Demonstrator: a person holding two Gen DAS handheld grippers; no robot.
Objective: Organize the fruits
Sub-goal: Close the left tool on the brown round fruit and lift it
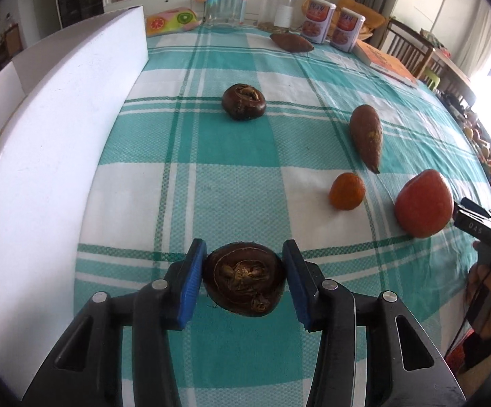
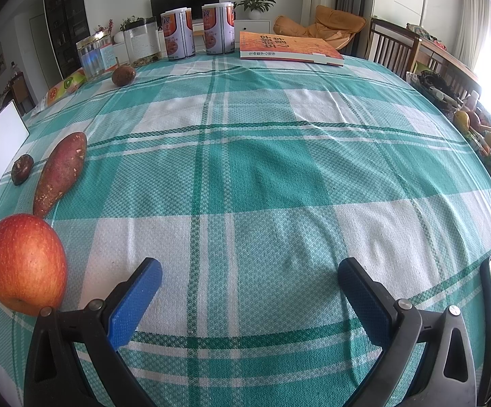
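My left gripper (image 1: 243, 276) is shut on a dark brown water chestnut (image 1: 244, 279), its blue pads touching both sides, just above the checked cloth. A second water chestnut (image 1: 243, 101) lies ahead, also seen in the right wrist view (image 2: 21, 168). A sweet potato (image 1: 367, 135) (image 2: 60, 173), a small orange (image 1: 347, 191) and a red apple (image 1: 423, 203) (image 2: 25, 278) lie to the right. Another sweet potato (image 1: 291, 43) (image 2: 123, 75) lies at the far end. My right gripper (image 2: 249, 291) is open and empty, the apple to its left.
A white box (image 1: 59, 135) stands along the left of the table. Glass jars (image 1: 226, 5), two printed tins (image 1: 333, 23) and an orange book (image 2: 288, 49) stand at the far end. Wooden chairs (image 2: 394, 47) are at the right.
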